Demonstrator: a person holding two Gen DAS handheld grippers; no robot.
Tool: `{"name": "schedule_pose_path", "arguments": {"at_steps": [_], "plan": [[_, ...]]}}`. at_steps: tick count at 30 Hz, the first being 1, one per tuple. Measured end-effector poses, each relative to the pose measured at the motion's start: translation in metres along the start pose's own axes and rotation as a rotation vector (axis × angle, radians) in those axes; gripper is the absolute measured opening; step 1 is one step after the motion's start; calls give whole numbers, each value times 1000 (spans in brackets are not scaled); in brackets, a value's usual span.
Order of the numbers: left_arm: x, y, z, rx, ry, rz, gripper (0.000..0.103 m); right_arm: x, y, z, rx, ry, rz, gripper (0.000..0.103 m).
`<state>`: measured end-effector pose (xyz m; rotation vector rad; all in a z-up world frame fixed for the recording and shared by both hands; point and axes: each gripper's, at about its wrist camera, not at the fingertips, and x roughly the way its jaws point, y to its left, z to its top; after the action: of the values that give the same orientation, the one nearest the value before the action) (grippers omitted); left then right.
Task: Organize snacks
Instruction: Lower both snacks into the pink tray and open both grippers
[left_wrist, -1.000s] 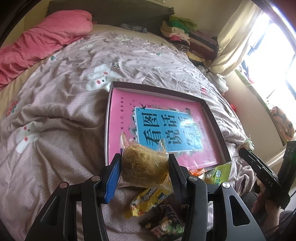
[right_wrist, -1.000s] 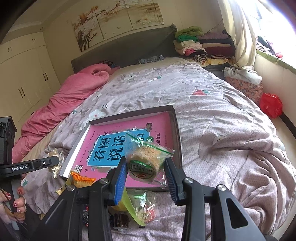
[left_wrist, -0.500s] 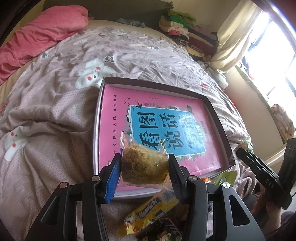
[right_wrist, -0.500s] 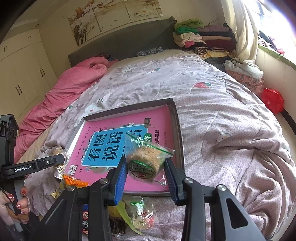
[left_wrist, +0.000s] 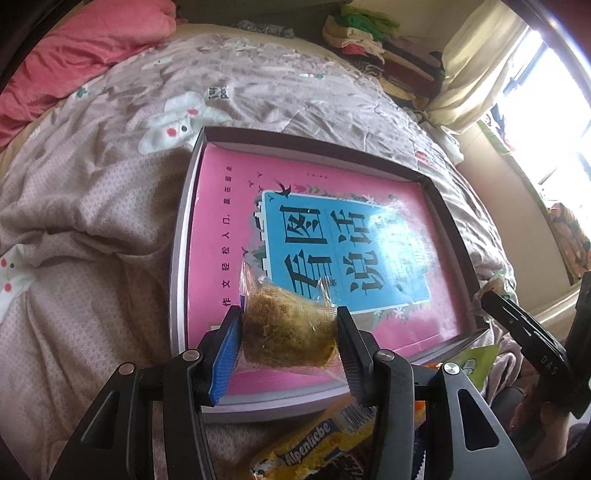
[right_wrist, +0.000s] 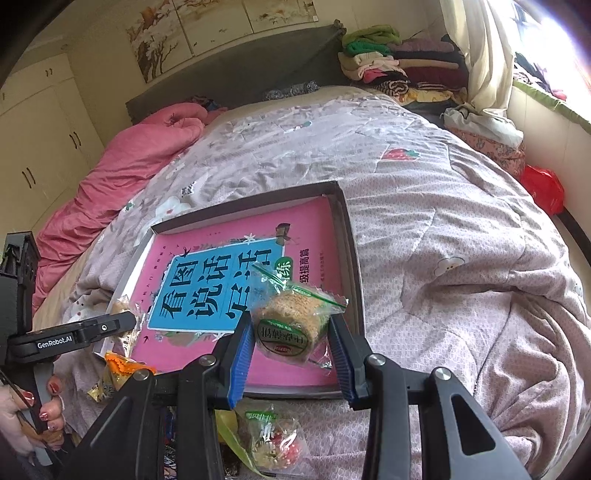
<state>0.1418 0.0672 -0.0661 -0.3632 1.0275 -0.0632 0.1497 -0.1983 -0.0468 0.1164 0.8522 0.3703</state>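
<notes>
A shallow dark-rimmed box (left_wrist: 184, 206) (right_wrist: 352, 258) lies on the bed with a pink and blue book (left_wrist: 369, 243) (right_wrist: 207, 291) flat inside it. My left gripper (left_wrist: 290, 332) is shut on a brown floss cake in clear wrap (left_wrist: 288, 328), held over the box's near left corner. My right gripper (right_wrist: 291, 336) is shut on a round rice cake in green-edged wrap (right_wrist: 288, 325), held over the box's near right part. The left gripper also shows in the right wrist view (right_wrist: 74, 336), and the right gripper shows in the left wrist view (left_wrist: 532, 350).
Loose snacks lie at the near edge of the bed: a yellow Alpenliebe pack (left_wrist: 314, 439), an orange packet (right_wrist: 122, 365), a clear bag of mixed candy (right_wrist: 273, 439). A pink duvet (right_wrist: 122, 173) lies at the far left, folded clothes (right_wrist: 388, 62) at the back right.
Both grippers have moved forward with their snacks, from the bed's near edge to over the near part of the box. Both grips are unchanged.
</notes>
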Motion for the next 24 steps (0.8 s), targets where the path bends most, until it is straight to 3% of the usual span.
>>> {"name": "schedule_pose_path", "arguments": {"at_steps": [24], "plan": [[14,-4,-1,18,40,-11,52,35,-5,-6,14,136,-25,41]]}}
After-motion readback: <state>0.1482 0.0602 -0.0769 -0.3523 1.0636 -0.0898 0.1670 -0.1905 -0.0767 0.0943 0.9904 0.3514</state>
